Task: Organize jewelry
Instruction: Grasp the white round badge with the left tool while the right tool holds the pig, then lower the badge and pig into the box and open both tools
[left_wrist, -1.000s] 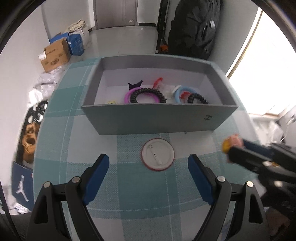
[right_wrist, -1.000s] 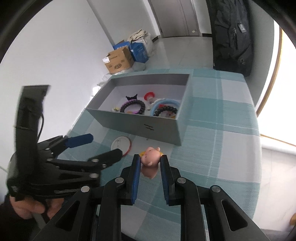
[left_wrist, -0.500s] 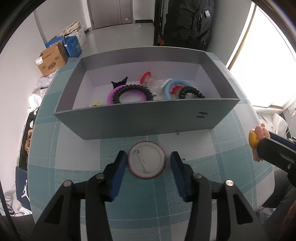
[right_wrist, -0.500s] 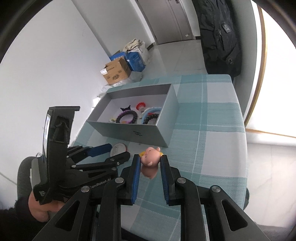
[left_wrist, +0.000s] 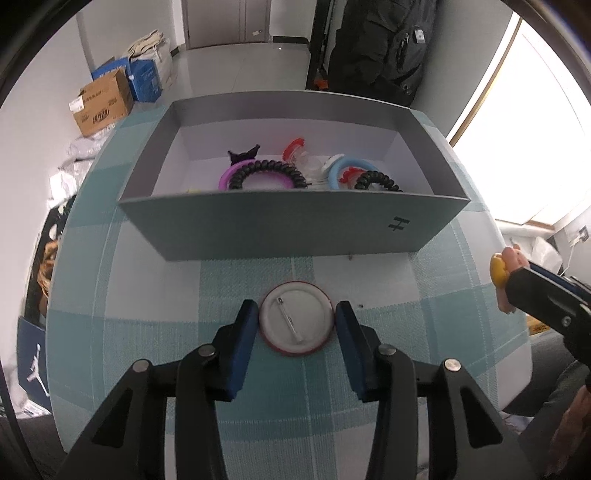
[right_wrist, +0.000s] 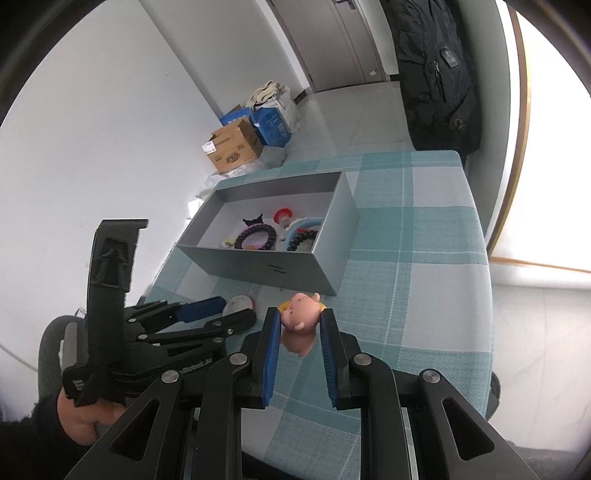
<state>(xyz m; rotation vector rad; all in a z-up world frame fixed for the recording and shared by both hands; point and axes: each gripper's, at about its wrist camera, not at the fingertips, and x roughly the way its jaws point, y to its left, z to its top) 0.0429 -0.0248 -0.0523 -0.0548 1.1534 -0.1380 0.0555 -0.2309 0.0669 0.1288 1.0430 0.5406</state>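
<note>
Box (left_wrist: 280, 229) holds coiled hair ties (left_wrist: 269, 173) and bracelets (left_wrist: 345, 168).

On the near wall of the grey box (left_wrist: 288, 229) in front of me I read a small black mark shaped like an "H" (left_wrist: 399, 223) lying on its side. Down at the left edge of my left camera's view, a dark blue bag or box (left_wrist: 33, 363) carries the white Jumpman figure of the Jordan brand. The cardboard carton (left_wrist: 101, 105) on the floor has dark printing, and the blue box (right_wrist: 273, 123) beside it has white lettering, but neither is legible.
</note>
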